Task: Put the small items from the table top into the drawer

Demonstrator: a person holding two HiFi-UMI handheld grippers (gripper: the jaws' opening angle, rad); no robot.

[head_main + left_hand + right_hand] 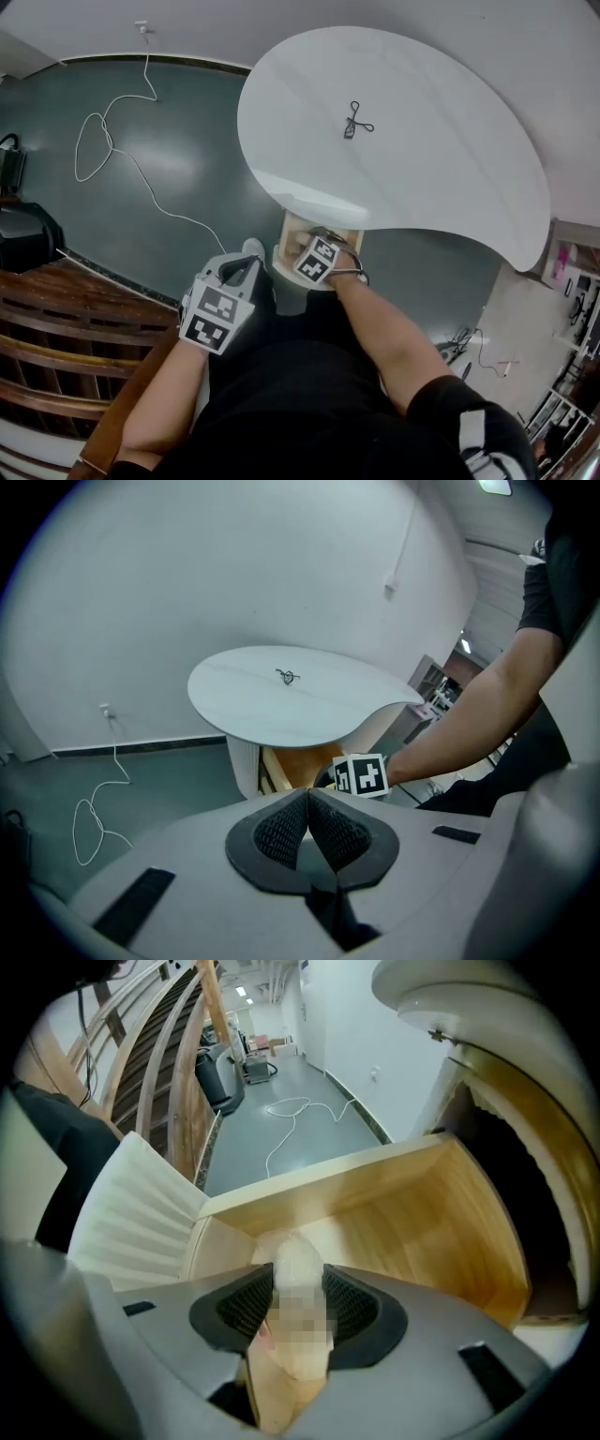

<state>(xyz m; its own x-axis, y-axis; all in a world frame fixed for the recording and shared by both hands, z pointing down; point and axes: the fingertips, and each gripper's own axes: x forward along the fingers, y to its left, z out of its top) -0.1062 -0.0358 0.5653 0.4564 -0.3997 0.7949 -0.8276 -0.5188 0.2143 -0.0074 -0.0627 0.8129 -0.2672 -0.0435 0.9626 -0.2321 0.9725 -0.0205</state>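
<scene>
A small black item (356, 122) lies alone on the white table top (441, 159); it also shows in the left gripper view (288, 676). Under the table's near edge the wooden drawer (289, 228) stands pulled out. My right gripper (307, 240) is over the drawer and shut on a small pale item (298, 1269), which hangs above the bare wooden drawer bottom (412, 1232). A blur patch covers part of the pale item. My left gripper (244, 267) hangs to the left of the drawer, away from the table. Its jaws (307, 797) are shut with nothing between them.
A white cable (103, 141) loops across the dark green floor left of the table. Dark wooden slats (56, 319) and a black object (23, 234) stand at the far left. A white ribbed panel (141, 1204) borders the drawer's left side.
</scene>
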